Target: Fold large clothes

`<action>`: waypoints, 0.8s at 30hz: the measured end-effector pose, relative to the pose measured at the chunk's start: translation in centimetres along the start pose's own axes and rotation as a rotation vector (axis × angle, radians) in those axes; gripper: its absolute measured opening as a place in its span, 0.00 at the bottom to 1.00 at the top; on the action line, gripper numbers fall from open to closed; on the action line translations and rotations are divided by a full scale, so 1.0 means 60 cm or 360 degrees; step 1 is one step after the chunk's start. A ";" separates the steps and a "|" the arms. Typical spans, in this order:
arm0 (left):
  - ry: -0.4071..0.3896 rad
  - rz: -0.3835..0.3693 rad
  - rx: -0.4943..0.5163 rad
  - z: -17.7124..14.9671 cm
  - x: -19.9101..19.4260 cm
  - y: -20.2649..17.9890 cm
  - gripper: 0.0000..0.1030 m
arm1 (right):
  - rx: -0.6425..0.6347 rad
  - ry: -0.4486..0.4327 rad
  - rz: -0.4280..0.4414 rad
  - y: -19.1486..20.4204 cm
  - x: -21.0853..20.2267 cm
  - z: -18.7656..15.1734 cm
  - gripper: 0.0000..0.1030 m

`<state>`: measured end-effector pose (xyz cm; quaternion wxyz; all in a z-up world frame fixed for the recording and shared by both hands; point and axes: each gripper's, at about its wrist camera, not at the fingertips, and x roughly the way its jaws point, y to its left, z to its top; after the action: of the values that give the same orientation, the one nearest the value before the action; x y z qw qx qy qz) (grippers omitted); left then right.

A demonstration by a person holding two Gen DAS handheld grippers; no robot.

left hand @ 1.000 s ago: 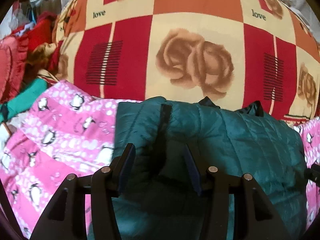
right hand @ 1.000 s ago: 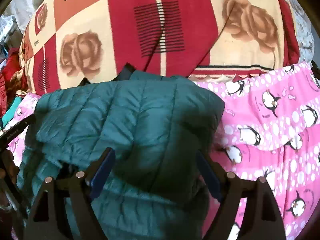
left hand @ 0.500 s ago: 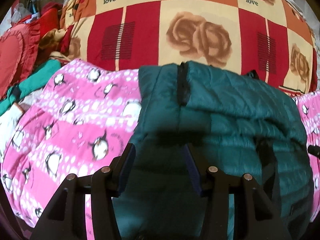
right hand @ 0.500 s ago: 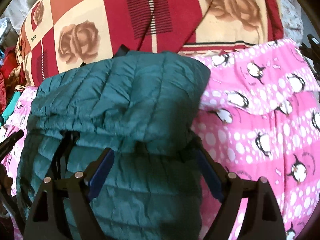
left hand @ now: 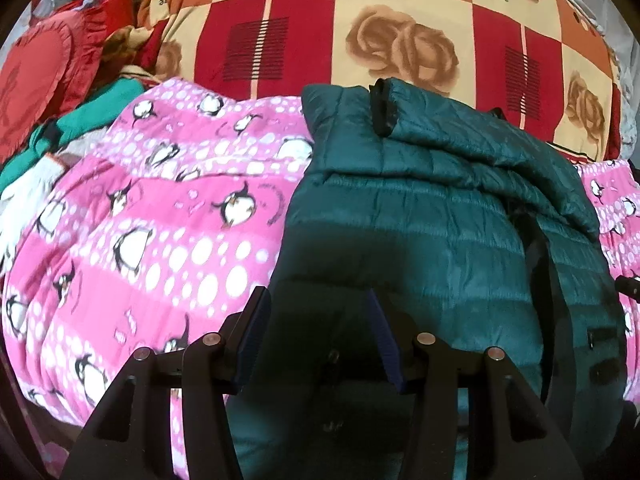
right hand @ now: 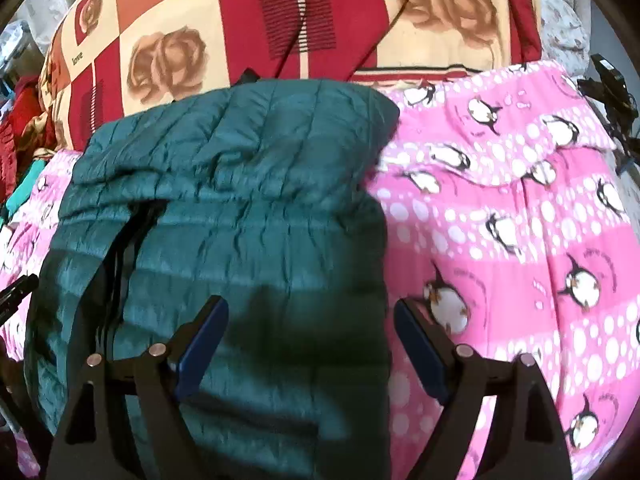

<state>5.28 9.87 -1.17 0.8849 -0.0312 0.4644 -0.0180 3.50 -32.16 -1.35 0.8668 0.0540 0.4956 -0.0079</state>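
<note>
A dark teal quilted puffer jacket (left hand: 432, 208) lies folded on a pink penguin-print blanket (left hand: 160, 216). Its upper part is folded down over the body, with a black-edged sleeve cuff (left hand: 384, 108) on top. My left gripper (left hand: 318, 320) is open and empty, hovering over the jacket's near left part. In the right wrist view the same jacket (right hand: 240, 184) fills the left and middle, on the pink blanket (right hand: 520, 216). My right gripper (right hand: 310, 328) is open wide and empty above the jacket's near right edge. A black zipper line (right hand: 124, 248) runs down its left side.
A large red, orange and cream rose-print bundle (left hand: 380, 20) rises behind the jacket. Red and green clothes (left hand: 60, 80) pile at the far left. A black device (right hand: 608, 80) stands at the right edge. The other gripper's tip (right hand: 16, 292) shows at the left.
Both grippers have pulled back toward the near side and away from the jacket, staying open. More of the folded jacket and pink blanket now shows.
</note>
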 end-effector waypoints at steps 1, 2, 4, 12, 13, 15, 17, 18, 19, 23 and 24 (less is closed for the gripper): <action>0.0004 -0.0001 0.0006 -0.005 -0.003 0.002 0.26 | 0.0000 0.0000 0.0000 0.001 -0.003 -0.006 0.85; 0.0010 -0.0003 0.0013 -0.011 -0.005 0.004 0.26 | 0.0000 0.0001 0.0003 0.002 -0.007 -0.014 0.85; 0.0023 -0.0009 0.0019 -0.021 -0.010 0.008 0.26 | -0.0001 0.0002 0.0008 0.003 -0.016 -0.028 0.85; 0.0074 -0.0044 0.0027 -0.063 -0.032 0.021 0.26 | -0.0014 0.0025 -0.0016 0.008 -0.039 -0.077 0.85; 0.0075 -0.0044 0.0031 -0.068 -0.037 0.022 0.26 | -0.0012 0.0028 -0.0013 0.009 -0.043 -0.084 0.85; 0.0084 -0.0051 0.0032 -0.076 -0.042 0.025 0.26 | -0.0007 0.0028 -0.0012 0.008 -0.049 -0.094 0.85; 0.0101 -0.0057 0.0032 -0.086 -0.044 0.029 0.26 | -0.0006 0.0032 -0.0013 0.009 -0.053 -0.103 0.86; 0.0108 -0.0056 0.0034 -0.089 -0.045 0.029 0.26 | -0.0006 0.0035 -0.0012 0.010 -0.054 -0.107 0.86; 0.0114 -0.0058 0.0036 -0.093 -0.046 0.030 0.26 | -0.0009 0.0040 -0.0012 0.011 -0.056 -0.112 0.86; 0.0138 -0.0072 0.0037 -0.104 -0.051 0.034 0.26 | -0.0026 0.0070 -0.0007 0.015 -0.060 -0.132 0.86; 0.0146 -0.0076 0.0033 -0.106 -0.053 0.037 0.26 | -0.0027 0.0076 -0.0007 0.016 -0.061 -0.137 0.87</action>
<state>-1.77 12.05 -2.31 0.8623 -0.0324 0.5034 -0.0454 -5.32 -30.53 -2.25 0.8552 0.0457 0.5162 -0.0042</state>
